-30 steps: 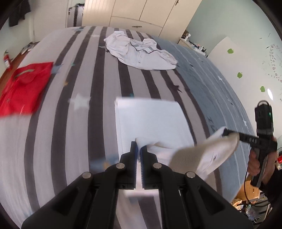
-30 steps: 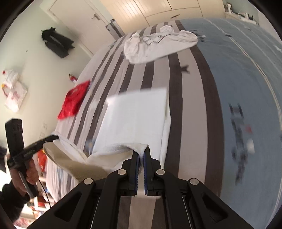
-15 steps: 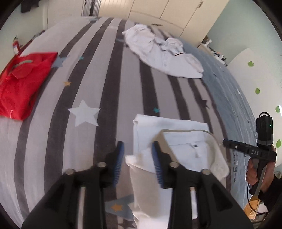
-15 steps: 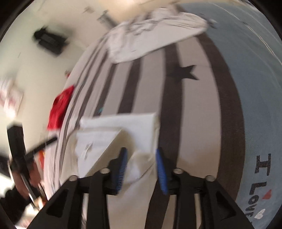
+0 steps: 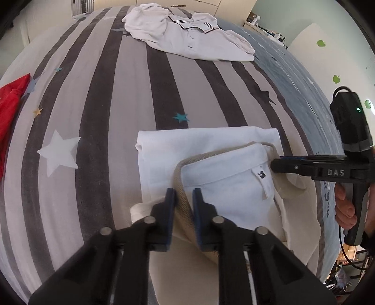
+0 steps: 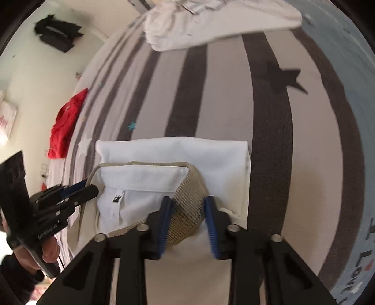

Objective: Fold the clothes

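Note:
A white polo shirt [image 5: 211,150] lies folded on the striped bed, its beige mesh-lined collar end [image 5: 225,178] turned over on top; it also shows in the right wrist view [image 6: 173,154]. My left gripper [image 5: 184,199] is open, its fingers either side of the beige collar edge. My right gripper [image 6: 188,206] is open over the beige mesh collar [image 6: 189,194]. In the left wrist view the right gripper's fingers [image 5: 304,164] reach in from the right at the collar. In the right wrist view the left gripper's fingers [image 6: 79,190] reach in from the left.
A crumpled white polo with striped collar [image 5: 187,35] lies at the far end of the bed, also in the right wrist view [image 6: 211,21]. A red garment [image 5: 11,101] lies at the left edge, also in the right wrist view [image 6: 65,126]. The bed's right edge drops off.
Both grippers were shut on the shirt's end and carried it over. They opened and let it go; the end now lies on the folded shirt. Both grippers have drawn closer to the collar.

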A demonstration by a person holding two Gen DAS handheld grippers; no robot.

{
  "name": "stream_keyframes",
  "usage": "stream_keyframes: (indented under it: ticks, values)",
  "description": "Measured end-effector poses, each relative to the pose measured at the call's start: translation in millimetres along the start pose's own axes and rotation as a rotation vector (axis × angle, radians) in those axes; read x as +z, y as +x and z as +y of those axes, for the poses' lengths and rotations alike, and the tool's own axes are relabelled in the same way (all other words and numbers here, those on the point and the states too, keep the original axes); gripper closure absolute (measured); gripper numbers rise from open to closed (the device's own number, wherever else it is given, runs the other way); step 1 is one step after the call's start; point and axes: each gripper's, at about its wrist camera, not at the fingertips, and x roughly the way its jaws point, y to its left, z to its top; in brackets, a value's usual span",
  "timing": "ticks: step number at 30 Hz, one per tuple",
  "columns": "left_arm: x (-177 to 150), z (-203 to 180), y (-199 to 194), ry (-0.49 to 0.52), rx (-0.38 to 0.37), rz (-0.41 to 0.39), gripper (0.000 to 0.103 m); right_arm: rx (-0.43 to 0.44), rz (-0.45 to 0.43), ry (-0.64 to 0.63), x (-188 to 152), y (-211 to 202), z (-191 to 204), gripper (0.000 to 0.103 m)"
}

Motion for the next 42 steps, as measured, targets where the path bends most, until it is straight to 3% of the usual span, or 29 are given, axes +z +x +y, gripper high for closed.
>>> stream_keyframes:
  ticks: [4,10,15,18,21,23,24,28,35,42]
  values:
    - [4,4,-12,-0.052,-0.006,-0.046,0.097,0.022,-0.054,0.035,1,-6,-4,0.093]
    - [29,-6,-39,-0.082,-0.004,-0.125,0.097,0.003,-0.144,0.04,7,-23,1,0.095]
    - [48,-9,-12,-0.111,0.019,-0.063,0.096,-0.032,-0.205,0.031,14,-35,7,0.095]
    - [44,-10,-8,-0.093,0.031,-0.072,0.096,-0.032,-0.211,0.015,10,-38,8,0.093]
    - [35,-11,-29,-0.1,0.005,-0.135,0.085,-0.027,-0.232,-0.004,6,-45,12,0.088]
    - [27,-10,-49,-0.1,-0.02,-0.184,0.068,-0.024,-0.246,-0.016,3,-51,15,0.087]
    - [22,-11,-56,-0.092,-0.03,-0.192,0.067,-0.022,-0.254,-0.023,1,-53,16,0.086]
    - [-4,-16,-66,-0.043,-0.052,-0.137,0.067,-0.011,-0.276,-0.01,-14,-66,13,0.086]
    - [-47,-30,-51,-0.029,-0.111,-0.005,0.077,0.013,-0.309,0.063,-50,-90,-4,0.086]
    - [-38,-48,-29,-0.023,-0.133,-0.013,0.078,0.027,-0.269,0.047,-50,-63,7,0.086]
